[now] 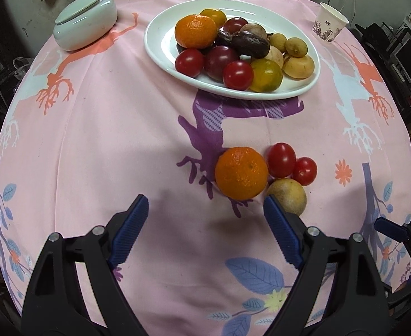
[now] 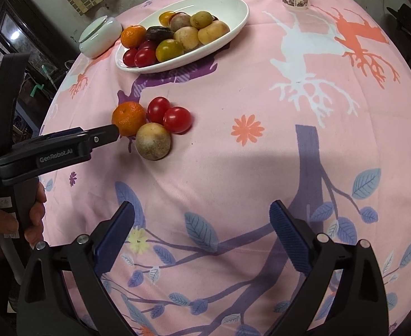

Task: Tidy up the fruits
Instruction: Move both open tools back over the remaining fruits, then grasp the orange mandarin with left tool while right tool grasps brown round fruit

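Pink printed cloth (image 1: 121, 140) covers the counter on which all the items rest. My left claw (image 1: 205, 207) is spread wide with nothing between its blue ribbed pads (image 1: 129, 229); it hovers low over the cloth near the counter's near edge. Just ahead of it lies a loose cluster of four fruits: an orange mandarin (image 1: 241, 172), two red cherry tomatoes (image 1: 281, 160) (image 1: 304, 170) and a tan round fruit (image 1: 288, 199), all touching one another. In the right wrist view, the tip of one left finger sits right at the mandarin (image 2: 129, 118); contact cannot be confirmed. My right claw (image 2: 202, 215) is likewise wide open and grips nothing, poised over the leaf print closer to the near edge, well apart from the cluster. A white oval plate (image 1: 160, 39) stands toward the far edge, piled with a mandarin, green-yellow citrus, red tomatoes, tan round fruits and dark purple fruits. A pale lidded ceramic jar (image 1: 85, 25) sits at the far left corner, beside the plate. A patterned paper cup (image 1: 330, 22) stands upright at the far right corner.
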The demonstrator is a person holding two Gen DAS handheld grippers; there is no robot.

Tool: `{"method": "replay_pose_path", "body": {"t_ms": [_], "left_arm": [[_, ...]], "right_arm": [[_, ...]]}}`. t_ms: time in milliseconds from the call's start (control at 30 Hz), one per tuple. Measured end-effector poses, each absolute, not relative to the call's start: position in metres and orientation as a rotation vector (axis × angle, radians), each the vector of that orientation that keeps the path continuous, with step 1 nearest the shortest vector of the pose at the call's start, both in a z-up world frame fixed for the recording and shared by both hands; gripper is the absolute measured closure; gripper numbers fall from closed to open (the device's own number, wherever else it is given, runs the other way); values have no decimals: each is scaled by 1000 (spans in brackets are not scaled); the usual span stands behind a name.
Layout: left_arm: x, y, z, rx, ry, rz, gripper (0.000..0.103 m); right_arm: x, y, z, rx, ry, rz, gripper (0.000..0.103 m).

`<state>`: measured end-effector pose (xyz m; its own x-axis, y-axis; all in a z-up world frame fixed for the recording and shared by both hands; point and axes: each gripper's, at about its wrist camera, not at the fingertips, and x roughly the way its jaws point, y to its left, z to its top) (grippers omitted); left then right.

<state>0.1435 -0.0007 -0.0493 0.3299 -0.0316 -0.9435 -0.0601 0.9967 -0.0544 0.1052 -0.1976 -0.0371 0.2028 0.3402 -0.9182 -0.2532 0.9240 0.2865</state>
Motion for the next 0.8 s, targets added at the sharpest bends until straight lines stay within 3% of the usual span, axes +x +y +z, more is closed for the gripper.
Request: {"method": "replay_pose_path", "body": {"t_ms": [367, 433, 467, 500, 800], "left_arm": [[158, -13, -61, -34, 1197, -52, 18], [158, -17, -61, -37, 1175, -81, 27], [159, -18, -61, -52, 1167, -110, 39], [160, -20, -62, -67, 1168, -140, 58], [158, -24, -61, -55, 1167, -124, 60]], "right_arm": [[109, -191, -40, 3, 1307, 350, 6], [110, -191, -39, 5, 1306, 348, 6], [110, -190, -39, 4, 1306, 346, 6], [110, -190, -39, 3, 1306, 344, 6], [108, -186, -38, -6, 1314, 349, 6]]}}
